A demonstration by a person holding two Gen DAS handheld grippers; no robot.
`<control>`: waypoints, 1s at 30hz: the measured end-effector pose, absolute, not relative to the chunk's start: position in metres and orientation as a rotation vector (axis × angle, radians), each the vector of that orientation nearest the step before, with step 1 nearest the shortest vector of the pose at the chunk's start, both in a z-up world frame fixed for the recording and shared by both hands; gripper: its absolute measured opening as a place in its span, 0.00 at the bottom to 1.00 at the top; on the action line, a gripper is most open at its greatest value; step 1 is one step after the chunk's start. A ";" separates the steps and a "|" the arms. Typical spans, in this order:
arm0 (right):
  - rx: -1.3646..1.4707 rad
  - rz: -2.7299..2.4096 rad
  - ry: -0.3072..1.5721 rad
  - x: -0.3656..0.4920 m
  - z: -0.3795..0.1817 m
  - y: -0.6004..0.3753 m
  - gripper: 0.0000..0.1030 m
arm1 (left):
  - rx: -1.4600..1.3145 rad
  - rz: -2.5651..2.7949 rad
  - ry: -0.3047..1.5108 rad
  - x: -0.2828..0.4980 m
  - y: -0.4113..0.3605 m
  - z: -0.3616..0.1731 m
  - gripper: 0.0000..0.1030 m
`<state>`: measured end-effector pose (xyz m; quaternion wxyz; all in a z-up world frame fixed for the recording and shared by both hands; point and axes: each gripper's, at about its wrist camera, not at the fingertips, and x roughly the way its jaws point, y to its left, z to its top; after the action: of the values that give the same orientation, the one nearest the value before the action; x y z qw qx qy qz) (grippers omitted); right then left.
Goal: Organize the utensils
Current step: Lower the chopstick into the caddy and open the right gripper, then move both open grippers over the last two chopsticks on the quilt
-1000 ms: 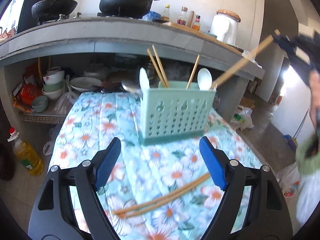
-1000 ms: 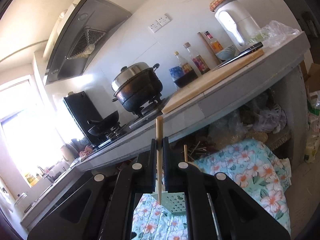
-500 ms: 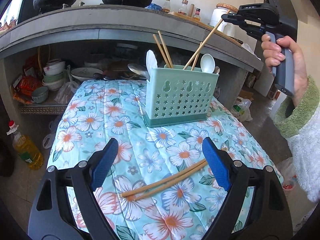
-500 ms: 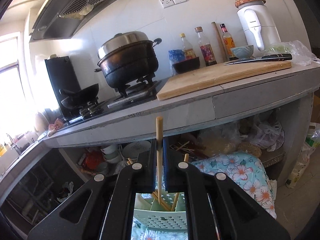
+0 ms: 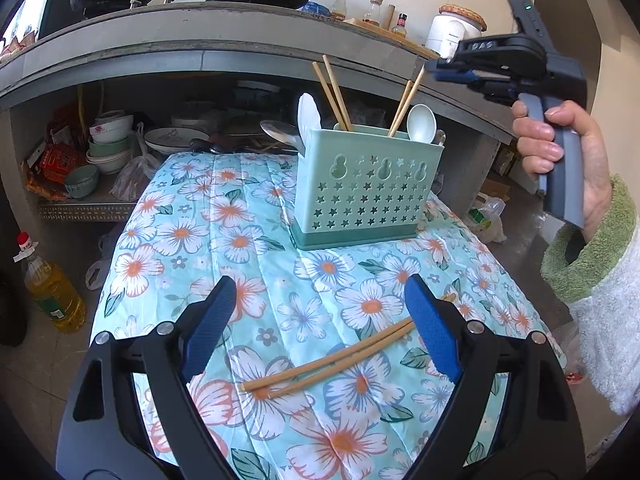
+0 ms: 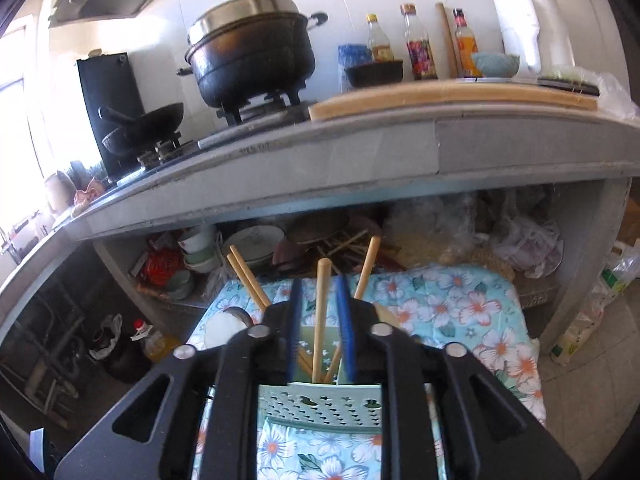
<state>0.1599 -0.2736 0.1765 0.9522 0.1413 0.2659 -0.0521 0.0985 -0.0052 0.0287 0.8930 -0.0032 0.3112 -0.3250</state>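
A mint-green utensil holder (image 5: 367, 188) with star holes stands on the floral tablecloth (image 5: 224, 216). It holds chopsticks (image 5: 334, 94) and white spoons (image 5: 421, 123). Two loose chopsticks (image 5: 340, 360) lie on the cloth between my open left gripper's (image 5: 320, 326) blue pads. My right gripper (image 6: 320, 332) hovers above the holder (image 6: 320, 402), jaws slightly apart, with a chopstick (image 6: 321, 316) standing free between them in the holder. The right gripper also shows in the left wrist view (image 5: 448, 72), at the upper right above the holder.
A grey counter (image 5: 200, 48) with a black pot (image 6: 252, 52), wok (image 6: 148, 124), bottles and cutting board (image 6: 452, 98) overhangs the table's far side. Bowls and plates (image 5: 112, 148) sit on a shelf underneath. An oil bottle (image 5: 52, 284) stands on the floor at left.
My right gripper lowered the chopstick into the holder and opened, letting it go. My left gripper stayed open over the two loose chopsticks.
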 end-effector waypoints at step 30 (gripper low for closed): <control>0.655 -0.143 0.873 -0.013 0.031 -0.284 0.49 | 0.377 -0.495 0.722 0.085 -0.075 0.006 0.79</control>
<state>-0.0132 -0.2842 0.0312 0.8523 0.3112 0.4149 -0.0678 0.0846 -0.0748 0.0061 0.8885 0.1816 0.3475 -0.2384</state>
